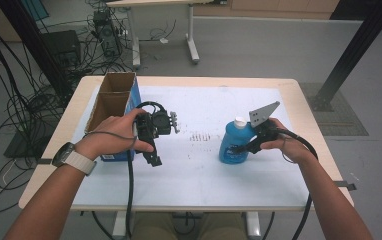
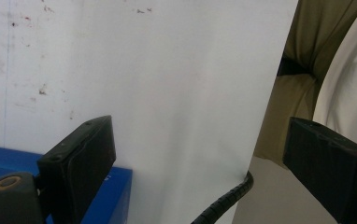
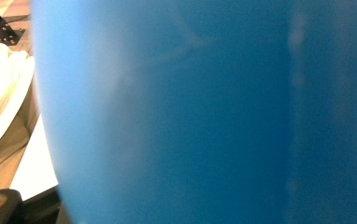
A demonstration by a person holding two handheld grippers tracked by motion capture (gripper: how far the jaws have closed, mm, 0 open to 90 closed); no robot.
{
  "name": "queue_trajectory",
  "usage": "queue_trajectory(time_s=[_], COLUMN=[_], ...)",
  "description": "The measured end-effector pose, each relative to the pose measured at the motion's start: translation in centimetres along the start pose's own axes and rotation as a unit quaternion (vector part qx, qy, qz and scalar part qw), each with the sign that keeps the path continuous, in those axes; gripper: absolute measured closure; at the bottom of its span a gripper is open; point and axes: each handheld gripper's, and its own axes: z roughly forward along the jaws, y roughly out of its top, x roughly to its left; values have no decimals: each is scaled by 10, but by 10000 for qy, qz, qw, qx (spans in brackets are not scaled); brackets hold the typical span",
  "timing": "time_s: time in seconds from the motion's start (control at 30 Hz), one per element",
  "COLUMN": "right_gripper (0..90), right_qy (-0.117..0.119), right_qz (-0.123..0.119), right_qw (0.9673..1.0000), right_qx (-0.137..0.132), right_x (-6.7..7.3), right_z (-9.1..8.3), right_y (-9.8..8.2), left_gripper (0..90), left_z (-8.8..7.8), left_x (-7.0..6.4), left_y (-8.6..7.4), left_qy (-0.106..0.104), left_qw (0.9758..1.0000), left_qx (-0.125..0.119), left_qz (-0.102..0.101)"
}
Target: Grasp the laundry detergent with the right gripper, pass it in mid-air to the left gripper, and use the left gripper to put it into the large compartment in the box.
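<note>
A blue bottle (image 1: 230, 145) with a white cap stands upright on the white sheet right of centre. My right gripper (image 1: 241, 148) is shut on its lower body from the right side, a grey three-cornered plate on top. In the right gripper view the bottle's blue wall (image 3: 214, 112) sits very close to the camera. My left gripper (image 1: 149, 152) hangs beside an open cardboard box with blue sides (image 1: 114, 100), its jaws pointing toward the table's front edge. In the left gripper view the left gripper (image 2: 197, 135) stands open, with bare white sheet between the jaws and the box's blue side (image 2: 118, 186) at lower left.
The table (image 1: 299, 95) carries a white sheet (image 1: 204, 170) with small reddish marks near its middle. Cables cover the floor at the left. Another table's legs stand at the back, and a black frame post rises at the far right. The person's lap (image 2: 303, 56) lies beyond the front edge.
</note>
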Motion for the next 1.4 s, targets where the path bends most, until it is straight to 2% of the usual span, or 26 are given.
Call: queue_trajectory(time_s=[1.4], right_gripper=[431], right_qy=[5], right_qz=[8], right_qw=[10000], right_qx=[-22], right_x=[0], right_z=[0], right_y=[-1], left_gripper=[99], left_z=[-1], left_x=[1], left_y=[0], left_qy=[33], left_qw=[10000], left_qx=[-52], left_qz=[-15])
